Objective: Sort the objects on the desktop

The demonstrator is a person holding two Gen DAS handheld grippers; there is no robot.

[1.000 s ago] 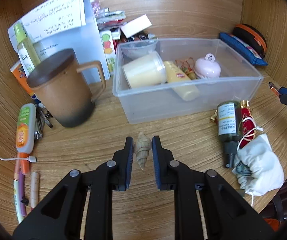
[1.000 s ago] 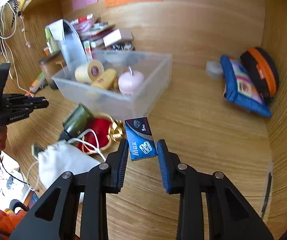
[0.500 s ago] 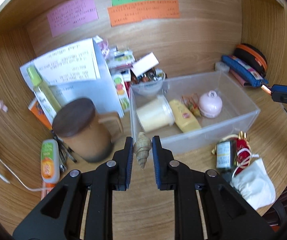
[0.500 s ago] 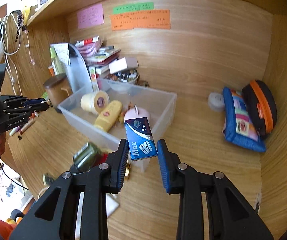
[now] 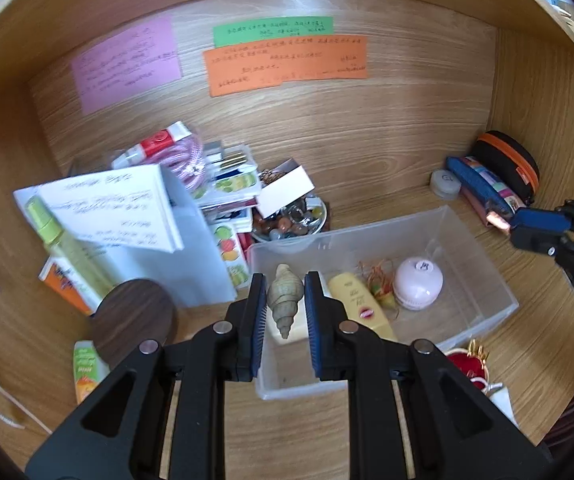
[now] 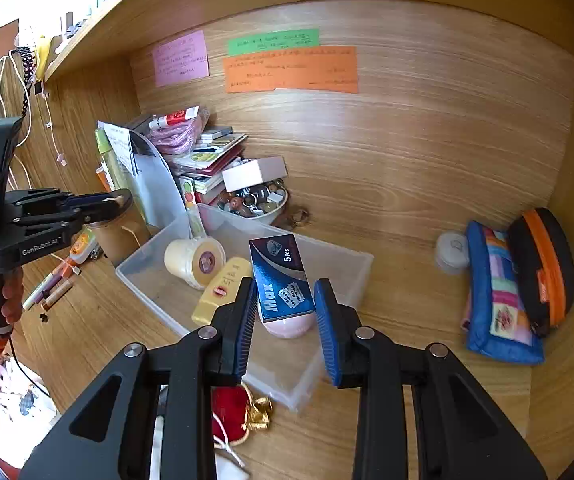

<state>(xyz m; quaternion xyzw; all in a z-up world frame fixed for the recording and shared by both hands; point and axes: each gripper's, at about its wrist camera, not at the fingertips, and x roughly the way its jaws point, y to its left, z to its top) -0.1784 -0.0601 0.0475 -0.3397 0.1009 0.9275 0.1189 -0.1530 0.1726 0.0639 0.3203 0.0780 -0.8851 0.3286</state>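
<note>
I've got the left gripper [image 5: 285,306] clamped on the shell [image 5: 284,298], long axis upright, tip down. Right gripper [image 6: 285,300] pinches the blue blade box [image 6: 283,276] edgewise. Both hang over the clear bin [image 5: 483,276] on the table; L sits above its near-left corner, so prob drops first.

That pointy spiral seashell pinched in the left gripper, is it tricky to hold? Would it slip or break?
Probably a bit tricky. The seashell tapers to a point, so the left gripper presses on curved sides and it could pivot or slide out. It looks hard and rigid, likely light, but the thin tip might chip if dropped into the clear bin. Laid down, it would likely roll in an arc.
</note>
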